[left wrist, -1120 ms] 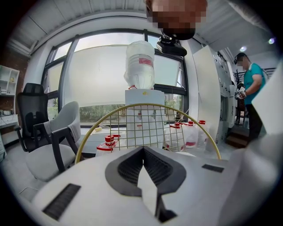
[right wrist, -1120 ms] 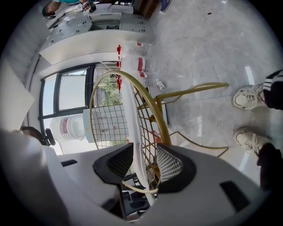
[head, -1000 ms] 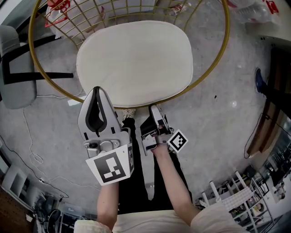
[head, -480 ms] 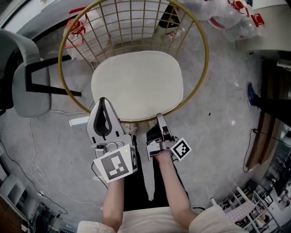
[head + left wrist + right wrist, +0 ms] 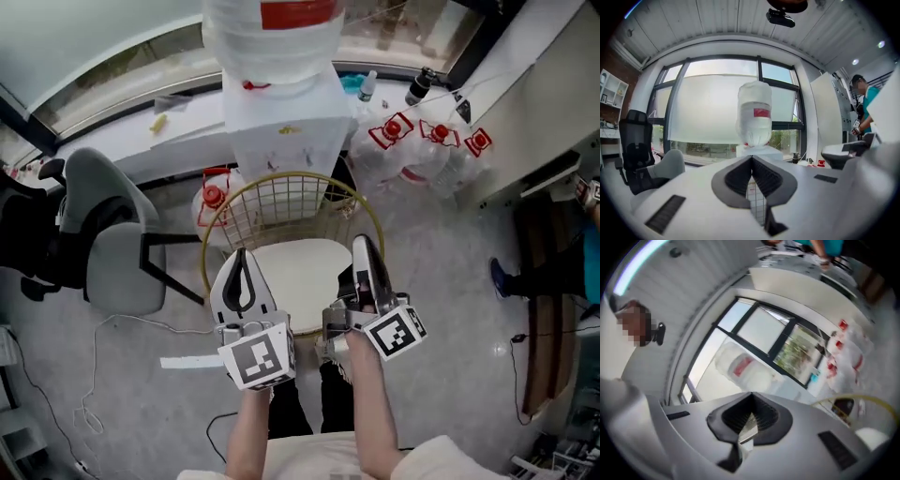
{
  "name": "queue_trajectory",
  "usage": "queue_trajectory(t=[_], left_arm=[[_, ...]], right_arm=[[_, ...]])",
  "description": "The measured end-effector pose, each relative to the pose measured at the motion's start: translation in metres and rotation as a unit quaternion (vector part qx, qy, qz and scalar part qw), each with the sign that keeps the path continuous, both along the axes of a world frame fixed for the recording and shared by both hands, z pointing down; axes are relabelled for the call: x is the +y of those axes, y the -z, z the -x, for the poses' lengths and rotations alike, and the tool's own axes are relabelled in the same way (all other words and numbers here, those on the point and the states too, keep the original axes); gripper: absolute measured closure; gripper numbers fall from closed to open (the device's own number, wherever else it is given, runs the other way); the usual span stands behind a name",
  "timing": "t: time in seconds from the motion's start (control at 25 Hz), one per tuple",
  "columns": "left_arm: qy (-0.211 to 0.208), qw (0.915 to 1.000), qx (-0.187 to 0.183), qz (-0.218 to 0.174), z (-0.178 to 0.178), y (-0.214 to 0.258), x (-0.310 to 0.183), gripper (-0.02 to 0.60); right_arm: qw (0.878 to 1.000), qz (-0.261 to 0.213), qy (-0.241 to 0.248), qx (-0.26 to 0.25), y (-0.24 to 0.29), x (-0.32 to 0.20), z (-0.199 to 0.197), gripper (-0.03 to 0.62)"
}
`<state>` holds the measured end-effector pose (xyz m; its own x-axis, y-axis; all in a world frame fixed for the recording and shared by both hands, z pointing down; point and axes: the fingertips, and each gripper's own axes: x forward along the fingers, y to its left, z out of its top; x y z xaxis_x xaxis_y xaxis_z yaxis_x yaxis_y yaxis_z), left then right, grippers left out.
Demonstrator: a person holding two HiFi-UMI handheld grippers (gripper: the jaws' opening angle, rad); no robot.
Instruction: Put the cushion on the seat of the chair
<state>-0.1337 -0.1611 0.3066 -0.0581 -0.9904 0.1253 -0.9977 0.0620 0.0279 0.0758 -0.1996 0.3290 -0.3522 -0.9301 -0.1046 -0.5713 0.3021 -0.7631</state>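
No words or numbers can be read: the red label (image 5: 298, 11) on the large translucent plastic water bottle (image 5: 272, 47) is blurred, and the black-and-white square markers (image 5: 258, 358) bear only patterns.

Left forearm (image 5: 246, 424) and right forearm (image 5: 371, 412), both bare, reached forward side by side. White plastic left tool (image 5: 240, 258) with black pads: jaws pressed together, nothing between them, black-and-white marker cube (image 5: 258, 356) facing up. White plastic right tool (image 5: 362, 246) likewise closed and empty, sat rolled, its marker cube (image 5: 395, 330) tilted outward. Tips near each other, not touching.
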Motion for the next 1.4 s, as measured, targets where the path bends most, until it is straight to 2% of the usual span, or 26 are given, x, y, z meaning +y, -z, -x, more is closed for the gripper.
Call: queue_trajectory(t=[0.08,0.12,0.16,0.24,0.32,0.4,0.52,0.76,1.04,1.4], left_arm=[[-0.010,0.9997,0.001,-0.024,-0.001,0.043,0.001,0.568],[-0.012,0.9991,-0.002,-0.040,-0.002,0.064,0.005,0.568],[-0.014,0.9981,-0.009,-0.059,-0.003,0.084,0.009,0.568],[-0.020,0.9944,-0.030,-0.100,-0.009,0.121,0.020,0.568],[-0.030,0.9916,-0.039,-0.120,-0.017,0.142,0.032,0.568],[-0.041,0.9904,-0.028,-0.129,-0.022,0.155,0.046,0.568],[-0.061,0.9876,-0.018,-0.143,-0.028,0.168,0.065,0.568],[-0.089,0.9813,-0.011,-0.170,-0.044,0.183,0.086,0.568],[-0.106,0.9769,-0.017,-0.185,-0.054,0.194,0.089,0.568],[-0.116,0.9739,-0.006,-0.195,-0.058,0.201,0.090,0.568]], right_arm=[[0.994,-0.073,-0.009,0.084,0.072,0.002,0.004,0.579],[0.986,-0.103,-0.017,0.132,0.101,0.008,0.009,0.579],[0.974,-0.130,-0.023,0.184,0.125,0.016,0.014,0.579],[0.943,-0.177,-0.025,0.280,0.163,0.037,0.030,0.577],[0.917,-0.217,0.000,0.336,0.189,0.059,0.047,0.577],[0.905,-0.238,0.024,0.352,0.205,0.075,0.057,0.577],[0.903,-0.238,0.027,0.358,0.212,0.094,0.057,0.577],[0.900,-0.202,0.021,0.386,0.192,0.116,0.053,0.577],[0.897,-0.215,0.020,0.386,0.203,0.121,0.055,0.577],[0.893,-0.222,0.016,0.392,0.212,0.124,0.055,0.577]])
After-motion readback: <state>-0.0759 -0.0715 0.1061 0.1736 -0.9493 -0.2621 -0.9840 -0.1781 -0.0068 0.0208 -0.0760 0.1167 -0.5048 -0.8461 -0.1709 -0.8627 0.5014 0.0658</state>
